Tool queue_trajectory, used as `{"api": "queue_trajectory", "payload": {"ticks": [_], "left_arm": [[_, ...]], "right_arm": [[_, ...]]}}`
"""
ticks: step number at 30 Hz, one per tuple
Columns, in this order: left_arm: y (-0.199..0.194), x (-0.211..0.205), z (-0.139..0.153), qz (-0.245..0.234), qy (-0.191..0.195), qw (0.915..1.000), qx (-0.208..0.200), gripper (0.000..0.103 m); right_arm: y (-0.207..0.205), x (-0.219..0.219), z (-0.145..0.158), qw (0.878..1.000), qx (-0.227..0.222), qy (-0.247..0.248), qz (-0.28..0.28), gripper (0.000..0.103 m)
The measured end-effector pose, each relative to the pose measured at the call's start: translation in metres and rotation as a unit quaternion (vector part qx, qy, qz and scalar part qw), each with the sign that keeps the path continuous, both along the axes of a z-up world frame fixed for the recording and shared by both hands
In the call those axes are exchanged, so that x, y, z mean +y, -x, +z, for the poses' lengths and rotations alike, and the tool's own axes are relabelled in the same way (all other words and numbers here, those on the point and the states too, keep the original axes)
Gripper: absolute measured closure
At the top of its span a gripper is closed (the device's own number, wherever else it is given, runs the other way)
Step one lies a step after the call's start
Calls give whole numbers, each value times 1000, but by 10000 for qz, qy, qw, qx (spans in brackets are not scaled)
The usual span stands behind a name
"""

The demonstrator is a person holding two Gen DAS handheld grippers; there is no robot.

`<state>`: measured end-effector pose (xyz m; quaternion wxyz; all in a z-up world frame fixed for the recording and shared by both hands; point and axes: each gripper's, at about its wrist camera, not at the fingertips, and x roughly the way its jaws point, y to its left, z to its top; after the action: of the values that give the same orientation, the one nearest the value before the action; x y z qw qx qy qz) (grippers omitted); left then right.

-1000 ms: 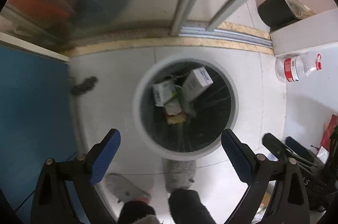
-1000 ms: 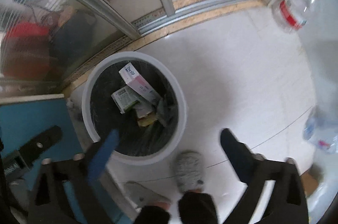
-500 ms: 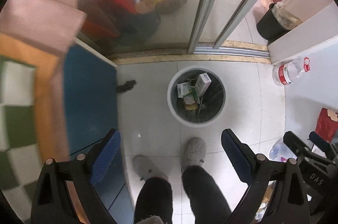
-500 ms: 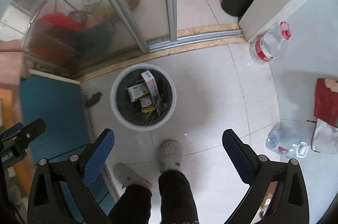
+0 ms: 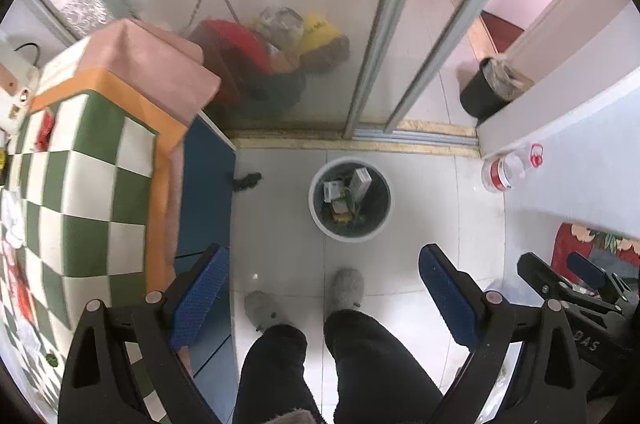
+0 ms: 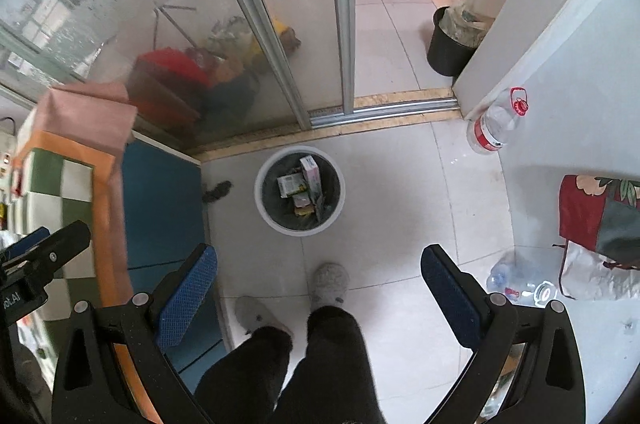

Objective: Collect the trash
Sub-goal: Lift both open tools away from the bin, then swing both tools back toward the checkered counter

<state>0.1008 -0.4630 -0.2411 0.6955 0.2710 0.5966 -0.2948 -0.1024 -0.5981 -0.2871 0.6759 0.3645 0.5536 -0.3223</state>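
Note:
A round white-rimmed trash bin (image 5: pixel 316 212) with a dark liner stands on the floor, holding several small boxes (image 5: pixel 359 183) and wrappers. It also shows in the right wrist view (image 6: pixel 264 207). My left gripper (image 5: pixel 324 298) is open and empty, high above the floor. My right gripper (image 6: pixel 320 294) is open and empty, also high above the bin. The table with the green-and-white checkered cloth (image 5: pixel 80 191) is at the left, with small scraps (image 5: pixel 14 224) lying on it.
My legs and grey slippers (image 5: pixel 346 288) stand just before the bin. A glass sliding door (image 5: pixel 372 55) is behind it. A water jug (image 5: pixel 506 169) lies by the right wall, another bottle (image 6: pixel 520 284) and a bag (image 6: pixel 596 216) at right. A black bin (image 6: pixel 448 47) stands beyond the door.
Both grippers have risen far up and back from the bin, which now looks small. The table has come into view at the left. Both stay open.

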Motion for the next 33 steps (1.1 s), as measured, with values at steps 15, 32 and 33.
{"api": "queue_trajectory", "payload": {"ticks": [15, 32, 33], "left_arm": [[-151, 157, 113, 1983, 425, 9701, -1330, 5], [-349, 372, -4, 3266, -441, 9433, -401, 30], [-356, 372, -10, 3243, -456, 9442, -355, 35]], "right_arm": [[-159, 62, 85, 9841, -1013, -447, 1387, 0], [-513, 279, 36, 9390, -812, -637, 3280, 0], [-526, 283, 29, 9402, -735, -627, 3268, 0]]}}
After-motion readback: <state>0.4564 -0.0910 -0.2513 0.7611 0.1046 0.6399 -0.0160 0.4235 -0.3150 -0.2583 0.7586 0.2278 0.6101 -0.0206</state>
